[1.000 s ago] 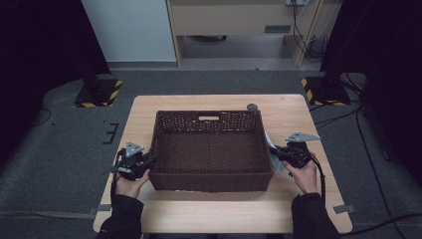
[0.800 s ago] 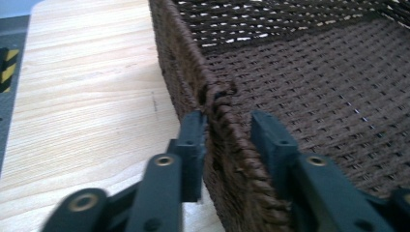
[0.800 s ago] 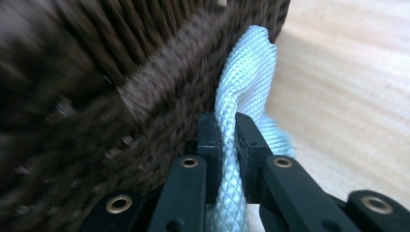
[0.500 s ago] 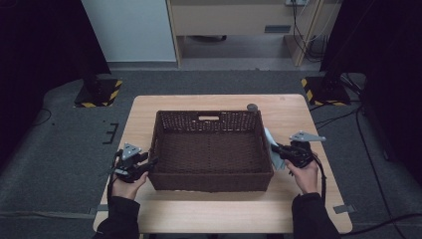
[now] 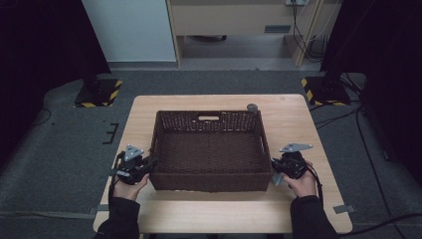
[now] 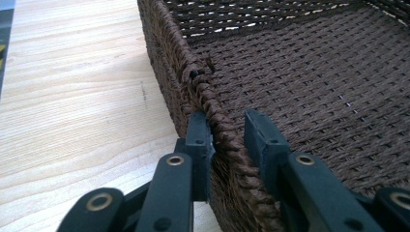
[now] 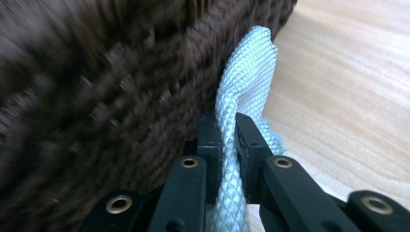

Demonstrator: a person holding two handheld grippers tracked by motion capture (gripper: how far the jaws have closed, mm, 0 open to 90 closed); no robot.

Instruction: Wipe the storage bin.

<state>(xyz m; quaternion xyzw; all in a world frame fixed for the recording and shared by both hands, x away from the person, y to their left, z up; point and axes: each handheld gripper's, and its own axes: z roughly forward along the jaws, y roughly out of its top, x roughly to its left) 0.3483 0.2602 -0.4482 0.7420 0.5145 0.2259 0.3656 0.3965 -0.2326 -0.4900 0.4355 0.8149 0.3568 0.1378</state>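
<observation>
Left tongs: the left gripper (image 6: 227, 140) is straddling the basket rim (image 6: 212, 104) at the near left corner, one jaw outside the wall, one inside. The jaws have just been closing with the rim between them; the outer jaw is touching the weave, a sliver of gap is showing at the inner one, so I am not calling it a firm clamp.
Right tongs: the right gripper (image 7: 226, 140) is pinching a pale woven cloth (image 7: 244, 77), jaws tight on a bunched fold.
Why so: the left seems to be steadying the basket (image 5: 209, 149) while the right is working the cloth against its outer right wall, perhaps wiping.
Cloth: hanging just beside the wall, apparently brushing it, near the right front corner.
Surface: a light wooden table (image 5: 298, 119) is carrying the basket centrally; a small dark knob (image 5: 252, 107) is sitting behind its far right corner.
Room: grey carpet, striped stand feet (image 5: 99, 92) at both sides, cables trailing at the right.
</observation>
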